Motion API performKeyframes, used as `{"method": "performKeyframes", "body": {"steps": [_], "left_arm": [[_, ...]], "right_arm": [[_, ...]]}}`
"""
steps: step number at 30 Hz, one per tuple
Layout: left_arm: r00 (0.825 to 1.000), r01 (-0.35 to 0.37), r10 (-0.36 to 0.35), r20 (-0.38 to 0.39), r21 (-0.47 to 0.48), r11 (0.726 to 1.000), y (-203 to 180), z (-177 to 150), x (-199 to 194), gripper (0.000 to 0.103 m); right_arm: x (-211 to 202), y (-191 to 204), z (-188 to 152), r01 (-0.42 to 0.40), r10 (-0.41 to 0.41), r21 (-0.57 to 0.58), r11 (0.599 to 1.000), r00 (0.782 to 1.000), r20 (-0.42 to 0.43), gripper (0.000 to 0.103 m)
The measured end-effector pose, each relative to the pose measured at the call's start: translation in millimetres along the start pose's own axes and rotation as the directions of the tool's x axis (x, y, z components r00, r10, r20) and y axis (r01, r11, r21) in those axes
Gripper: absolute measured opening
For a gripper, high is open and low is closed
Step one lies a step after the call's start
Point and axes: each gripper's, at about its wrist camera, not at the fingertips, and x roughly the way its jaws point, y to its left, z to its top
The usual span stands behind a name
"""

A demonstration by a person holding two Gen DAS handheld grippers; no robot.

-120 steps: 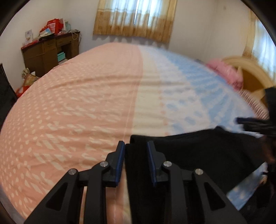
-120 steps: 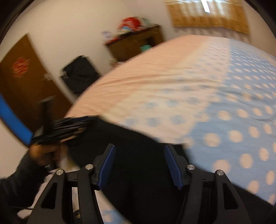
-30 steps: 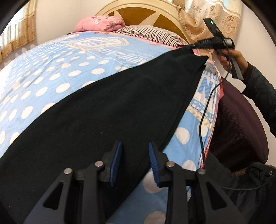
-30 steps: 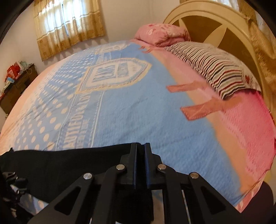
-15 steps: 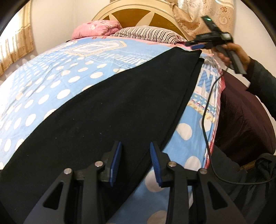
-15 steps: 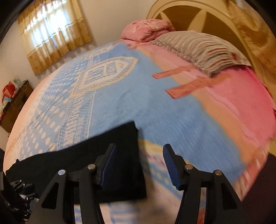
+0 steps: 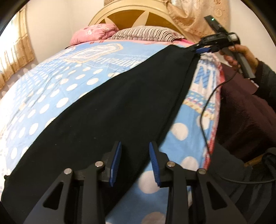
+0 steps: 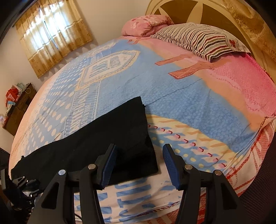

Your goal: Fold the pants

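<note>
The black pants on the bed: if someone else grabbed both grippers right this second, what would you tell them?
Left gripper: open, hovering over one end of the pants, gripping nothing.
Right gripper: open, over the other end, near the headboard side.
Pants: lying flat in one long strip along the near edge of the bedspread, both ends free.
Done: the pants are spread out straight.
Left: probably pinch one end and carry it over to the other to fold the strip shorter.

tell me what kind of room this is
A home bedroom, most likely. Black pants lie on a bed with a blue polka-dot bedspread, a striped pillow sits against a wooden headboard, and a curtained window is on the far wall.
</note>
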Motion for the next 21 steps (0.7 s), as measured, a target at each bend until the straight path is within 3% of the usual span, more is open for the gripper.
{"method": "performKeyframes", "body": {"steps": [6,11,16,21], "left_arm": [[1.0,-0.011,0.011,-0.013,0.009,1.0,-2,2,10,0.036],[0.999,-0.038,0.04,-0.029,0.06,0.997,-9,3,13,0.036],[0.999,-0.034,0.037,-0.037,0.075,0.997,-12,4,13,0.008],[1.0,0.013,-0.013,-0.007,0.008,1.0,-1,9,0,0.005]], "right_arm": [[-1,1,0,-0.004,0.004,0.002,1.0,1.0,0.009,0.05],[3,5,-1,0.016,-0.015,-0.015,1.0,1.0,0.019,0.03],[2,5,0,0.025,-0.024,-0.015,1.0,0.999,0.035,0.014],[-14,9,2,0.004,-0.002,-0.03,1.0,0.998,0.069,0.012]]}}
